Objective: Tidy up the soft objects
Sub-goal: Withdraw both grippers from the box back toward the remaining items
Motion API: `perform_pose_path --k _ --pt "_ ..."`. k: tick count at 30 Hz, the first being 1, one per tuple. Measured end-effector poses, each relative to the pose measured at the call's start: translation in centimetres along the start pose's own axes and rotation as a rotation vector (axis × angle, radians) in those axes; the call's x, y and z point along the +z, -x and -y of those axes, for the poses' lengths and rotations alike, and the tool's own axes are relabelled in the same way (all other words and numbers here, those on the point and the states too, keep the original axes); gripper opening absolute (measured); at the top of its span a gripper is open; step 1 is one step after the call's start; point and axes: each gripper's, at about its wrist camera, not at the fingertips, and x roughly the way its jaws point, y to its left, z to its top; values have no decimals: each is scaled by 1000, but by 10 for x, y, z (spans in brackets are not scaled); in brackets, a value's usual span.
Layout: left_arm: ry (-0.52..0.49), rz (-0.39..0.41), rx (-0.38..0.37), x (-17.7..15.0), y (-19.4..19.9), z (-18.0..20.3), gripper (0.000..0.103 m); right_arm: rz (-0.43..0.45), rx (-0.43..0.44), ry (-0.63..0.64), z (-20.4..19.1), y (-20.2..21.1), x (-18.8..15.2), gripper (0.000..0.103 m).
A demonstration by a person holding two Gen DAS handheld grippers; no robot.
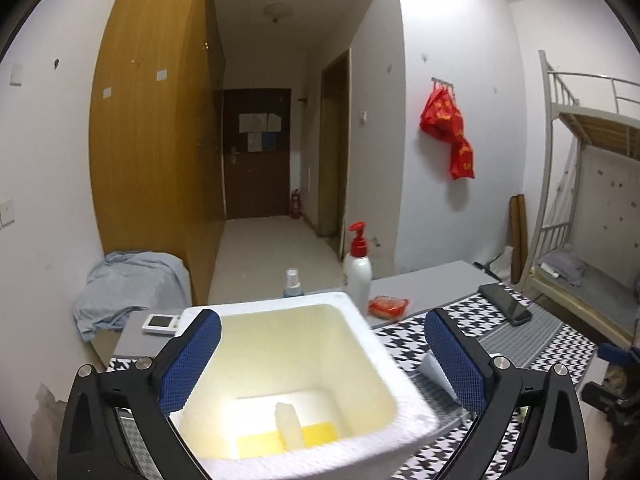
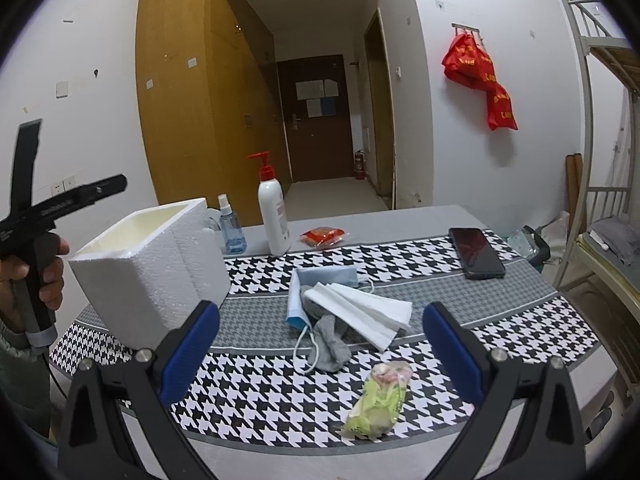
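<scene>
Foam box (image 1: 304, 380): directly below the left gripper (image 1: 320, 356), a pale soft piece (image 1: 288, 426) on its floor. Left gripper: jaws wide apart, empty. Right gripper (image 2: 320, 348): jaws wide apart, empty; tissue (image 2: 360, 312), grey sock (image 2: 330, 342), green packet (image 2: 378, 400) ahead on counter (image 2: 400, 216).

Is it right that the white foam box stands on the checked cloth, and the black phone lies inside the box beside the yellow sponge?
Not quite. The white foam box does stand on the checked cloth, but the black phone lies outside it, on the cloth at the far right, as the right wrist view shows. The left wrist view shows the yellow sponge and a pale soft piece in the box.
</scene>
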Motion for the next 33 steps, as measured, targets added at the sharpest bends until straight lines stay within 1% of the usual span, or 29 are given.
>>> perform_pose_path --k 6,9,17,23,33 --pt "-19 61 1 -5 26 18 102 7 2 0 4 6 -1 103" --pt "-38 72 2 -8 34 29 102 11 6 4 6 10 -1 103" --pt "-42 59 -20 -12 40 44 102 27 13 14 10 23 -1 103" --pt "-65 66 -33 -21 47 60 102 36 12 2 17 30 -3 103" --pt "-61 64 -95 -39 50 87 102 51 18 -7 28 39 -10 103"
